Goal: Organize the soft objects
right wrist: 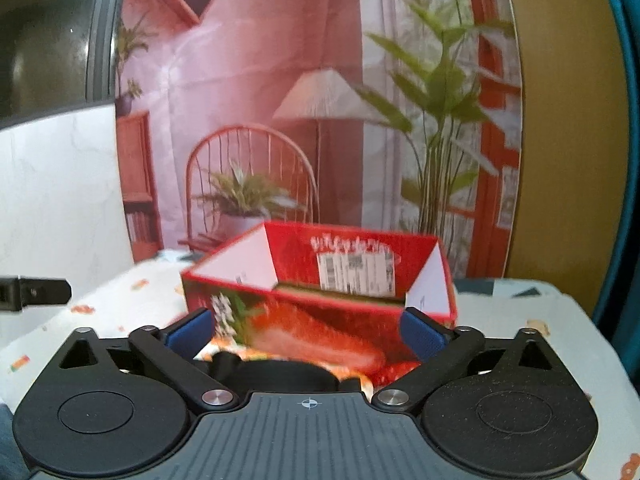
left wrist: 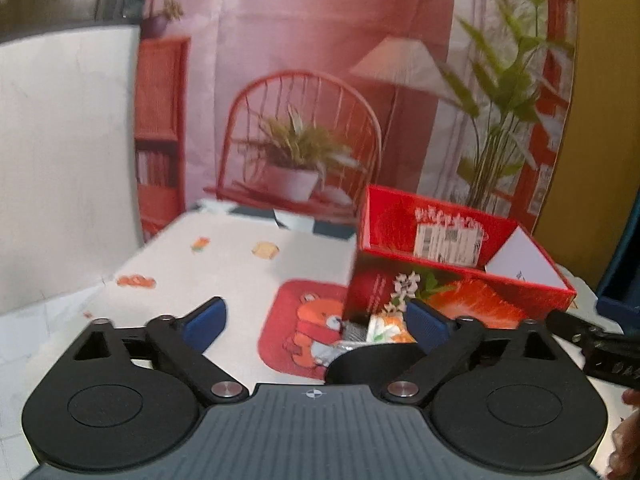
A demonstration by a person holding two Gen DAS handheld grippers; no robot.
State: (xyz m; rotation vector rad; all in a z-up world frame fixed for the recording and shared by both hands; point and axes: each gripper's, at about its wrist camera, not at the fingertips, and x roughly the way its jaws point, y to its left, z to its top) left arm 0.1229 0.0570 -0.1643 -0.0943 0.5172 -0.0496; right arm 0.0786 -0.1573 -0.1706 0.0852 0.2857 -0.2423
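Both the left gripper [left wrist: 316,320] and right gripper [right wrist: 308,330] are hanging wide apart, gripping nothing; the open red strawberry-printed cardboard box [left wrist: 460,276] looks unfilled, and crinkly packets [left wrist: 380,330] are waiting beside it.

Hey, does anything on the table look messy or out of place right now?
Nothing is spilled or damaged. The red box stands upright with its top flaps open. A few soft packets lie loose against its front instead of inside it. Both views are blurred.

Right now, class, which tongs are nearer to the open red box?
Right. The right tongs face the red box head-on, its front wall filling the gap between the open jaws. The left tongs sit off to its left, facing its corner.
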